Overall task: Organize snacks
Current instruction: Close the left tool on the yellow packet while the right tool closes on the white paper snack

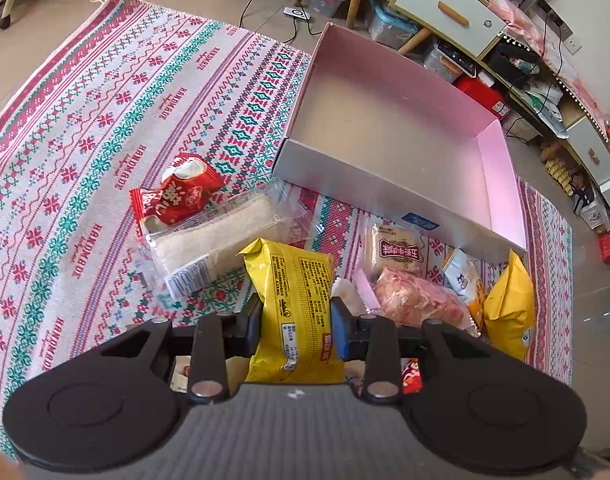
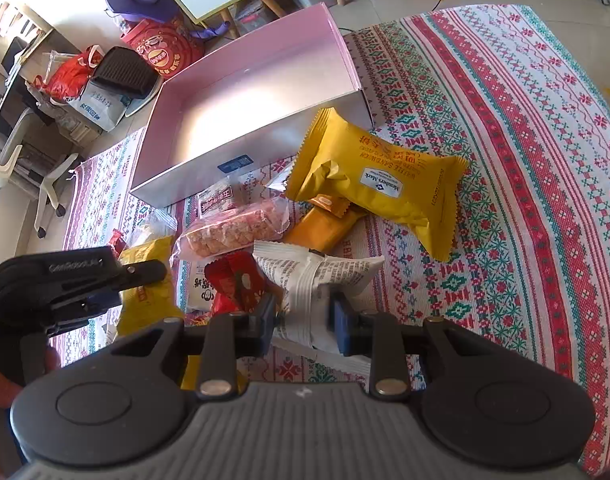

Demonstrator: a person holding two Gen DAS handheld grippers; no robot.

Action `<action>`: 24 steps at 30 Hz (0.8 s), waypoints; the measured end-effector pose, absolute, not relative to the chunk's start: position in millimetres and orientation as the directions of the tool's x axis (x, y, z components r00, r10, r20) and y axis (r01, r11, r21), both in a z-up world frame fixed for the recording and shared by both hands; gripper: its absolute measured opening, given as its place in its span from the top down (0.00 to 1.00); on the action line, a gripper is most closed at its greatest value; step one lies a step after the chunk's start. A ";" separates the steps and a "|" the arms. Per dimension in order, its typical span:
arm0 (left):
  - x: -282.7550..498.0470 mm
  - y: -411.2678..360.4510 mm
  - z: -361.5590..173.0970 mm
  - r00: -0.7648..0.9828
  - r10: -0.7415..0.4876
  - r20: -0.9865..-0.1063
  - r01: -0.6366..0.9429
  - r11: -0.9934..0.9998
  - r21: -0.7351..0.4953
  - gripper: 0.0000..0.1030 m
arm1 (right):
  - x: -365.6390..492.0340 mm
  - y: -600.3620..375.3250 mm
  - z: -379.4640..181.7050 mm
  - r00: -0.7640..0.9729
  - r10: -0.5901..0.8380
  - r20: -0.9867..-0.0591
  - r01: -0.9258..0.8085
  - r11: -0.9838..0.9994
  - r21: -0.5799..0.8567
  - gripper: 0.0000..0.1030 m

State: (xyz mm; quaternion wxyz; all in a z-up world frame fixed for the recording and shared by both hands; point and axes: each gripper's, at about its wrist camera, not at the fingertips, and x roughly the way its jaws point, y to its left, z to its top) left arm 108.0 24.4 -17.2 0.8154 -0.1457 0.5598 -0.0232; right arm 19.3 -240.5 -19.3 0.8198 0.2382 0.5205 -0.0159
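Both wrist views show the pink box [image 1: 389, 128], which sits open on the patterned rug [image 1: 105, 128] with nothing inside it, so I judge the sorting to be at its very start: no snack has reached the box, and the whole pile lies on the rug just in front of the near wall of the box. In my left tool [image 1: 296, 322] the pads press from both sides on a yellow packet [image 1: 295, 300], which stands upright between them, its lower end hidden behind the tool body; whether it is clear of the rug I cannot tell. In my right tool [image 2: 303, 322] the jaws are closed on the gathered end of a white printed packet [image 2: 317, 276], the rest of which rests on the rug and against its neighbours. Left for later, as far as the views show: a red packet [image 1: 181, 192] and a clear-wrapped pale bar [image 1: 221, 236] to the left of the pile, a pink-filled clear packet [image 1: 417, 300] in the middle, a small cream packet [image 1: 393, 250] near the box wall, a large yellow pillow pack [image 2: 381, 184] lying over an orange packet [image 2: 325, 228], and a small red wrapper [image 2: 237, 280] beside my right tool. The next step, in my judgement, is to carry both gripped packets over the near wall and set them down in the box.
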 end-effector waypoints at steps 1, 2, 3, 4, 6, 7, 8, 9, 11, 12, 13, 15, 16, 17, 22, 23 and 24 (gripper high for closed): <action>106.9 26.6 -16.9 0.372 -0.202 -0.906 -0.123 0.957 -0.263 0.61 | 19.8 -239.7 -19.2 0.458 0.222 -0.861 0.273 0.886 0.373 0.72; 104.7 29.1 -16.5 0.373 -0.206 -0.905 -0.122 0.956 -0.267 0.61 | 19.8 -239.9 -20.2 0.457 0.221 -0.862 0.279 0.884 0.374 0.69; 101.9 31.7 -16.2 0.374 -0.210 -0.903 -0.120 0.955 -0.271 0.61 | 19.8 -239.8 -22.0 0.454 0.218 -0.864 0.287 0.882 0.374 0.66; 100.1 34.2 -15.7 0.376 -0.214 -0.901 -0.118 0.954 -0.275 0.61 | 20.0 -239.0 -25.0 0.449 0.213 -0.868 0.294 0.882 0.369 0.64; 95.5 39.6 -14.2 0.384 -0.223 -0.896 -0.113 0.952 -0.286 0.61 | 22.0 -239.3 -33.5 0.432 0.210 -0.877 0.305 0.881 0.361 0.59; 93.0 41.3 -14.0 0.387 -0.228 -0.894 -0.109 0.951 -0.290 0.61 | 22.7 -239.8 -37.7 0.426 0.213 -0.879 0.311 0.878 0.364 0.58; 91.2 41.5 -13.6 0.390 -0.231 -0.891 -0.105 0.951 -0.292 0.61 | 23.8 -240.3 -41.0 0.422 0.218 -0.880 0.315 0.875 0.367 0.57; 90.1 42.5 -13.6 0.393 -0.233 -0.890 -0.102 0.950 -0.294 0.61 | 24.2 -240.2 -42.8 0.423 0.223 -0.878 0.315 0.873 0.374 0.58; 86.3 45.2 -13.7 0.397 -0.243 -0.885 -0.097 0.948 -0.304 0.61 | 24.5 -238.8 -41.6 0.438 0.214 -0.873 0.305 0.878 0.368 0.64; 85.0 46.7 -13.4 0.399 -0.248 -0.883 -0.095 0.946 -0.309 0.61 | 24.5 -237.3 -39.6 0.442 0.207 -0.873 0.298 0.884 0.360 0.70; 83.7 48.4 -13.3 0.401 -0.255 -0.880 -0.093 0.944 -0.316 0.61 | 24.3 -235.9 -37.5 0.447 0.199 -0.872 0.292 0.889 0.353 0.71; 82.1 49.1 -12.5 0.405 -0.268 -0.874 -0.086 0.941 -0.328 0.61 | 24.4 -232.5 -34.9 0.450 0.201 -0.870 0.287 0.890 0.354 0.72; 81.3 49.2 -11.7 0.407 -0.275 -0.871 -0.084 0.938 -0.335 0.61 | 24.0 -231.8 -34.6 0.451 0.203 -0.869 0.287 0.889 0.357 0.72; 80.5 49.7 -11.2 0.409 -0.285 -0.867 -0.081 0.935 -0.345 0.61 | 23.5 -230.8 -34.1 0.451 0.202 -0.869 0.287 0.889 0.356 0.73; 76.7 58.8 -11.0 0.419 -0.332 -0.845 -0.072 0.916 -0.396 0.61 | 15.7 -233.4 -23.6 0.478 0.190 -0.857 0.291 0.887 0.359 0.73; 76.0 61.0 -10.4 0.422 -0.342 -0.840 -0.071 0.911 -0.407 0.61 | 14.3 -235.5 -21.4 0.487 0.189 -0.853 0.296 0.883 0.365 0.73; 76.0 63.5 -10.2 0.425 -0.353 -0.834 -0.068 0.906 -0.419 0.61 | 12.8 -237.2 -19.0 0.492 0.189 -0.850 0.300 0.880 0.369 0.73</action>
